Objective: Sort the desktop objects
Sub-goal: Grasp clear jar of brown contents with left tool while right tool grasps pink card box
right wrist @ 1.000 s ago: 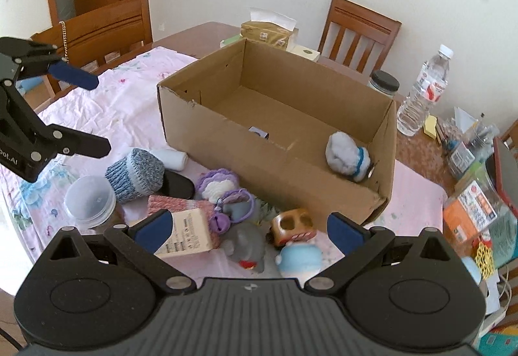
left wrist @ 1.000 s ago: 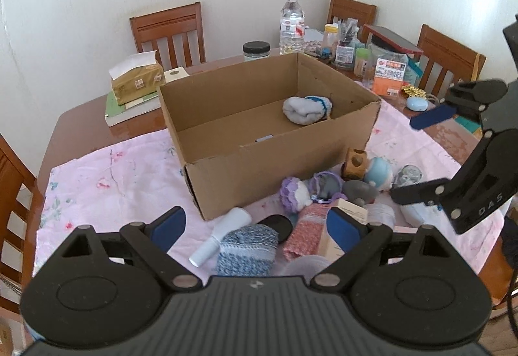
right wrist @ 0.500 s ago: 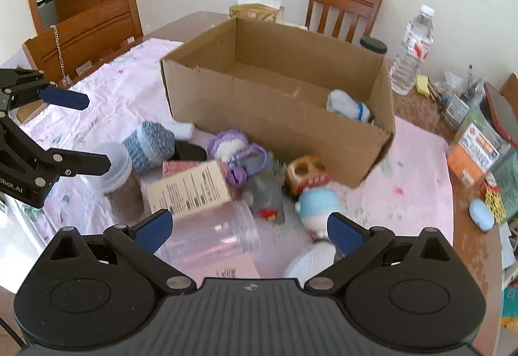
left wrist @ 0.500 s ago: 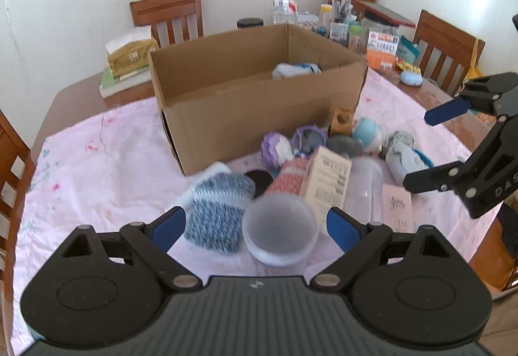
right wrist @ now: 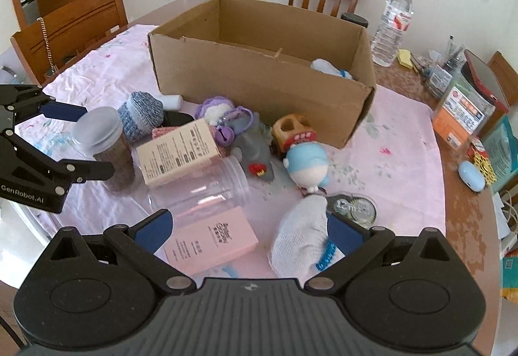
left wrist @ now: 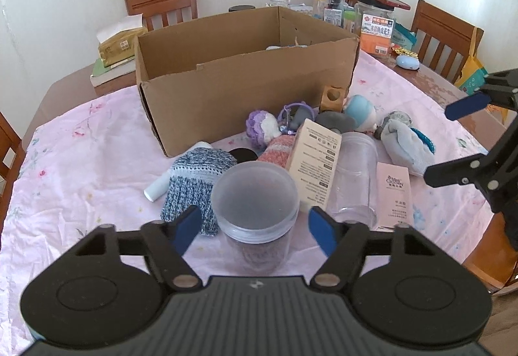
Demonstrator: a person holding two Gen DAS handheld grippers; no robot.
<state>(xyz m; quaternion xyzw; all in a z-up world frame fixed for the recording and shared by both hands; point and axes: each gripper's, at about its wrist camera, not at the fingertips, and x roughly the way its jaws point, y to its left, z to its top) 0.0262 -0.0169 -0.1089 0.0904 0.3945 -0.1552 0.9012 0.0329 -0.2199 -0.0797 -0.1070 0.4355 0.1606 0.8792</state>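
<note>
A jar with a translucent lid and brown contents [left wrist: 255, 203] stands upright at the table's near edge. My left gripper [left wrist: 254, 231] straddles it, jaws closing, with a small gap left on each side of the jar. From the right wrist the left gripper [right wrist: 98, 139] flanks the same jar [right wrist: 105, 145]. My right gripper [right wrist: 249, 231] is open low over a pink box [right wrist: 210, 239] and a white sock with blue trim [right wrist: 301, 236], touching neither. The open cardboard box [right wrist: 259, 77] holds another white sock [right wrist: 327, 66].
In front of the cardboard box lie a clear empty jar [right wrist: 200, 190], a beige carton [right wrist: 178, 155], a blue knit sock [right wrist: 140, 114], plush toys and a blue-white figure [right wrist: 307, 165]. Bottles, a pen holder and packets crowd the far right. Chairs ring the table.
Both grippers came down closer to the table. The left jaws narrowed around the lidded jar. The right gripper moved over the pink box and the white sock.
</note>
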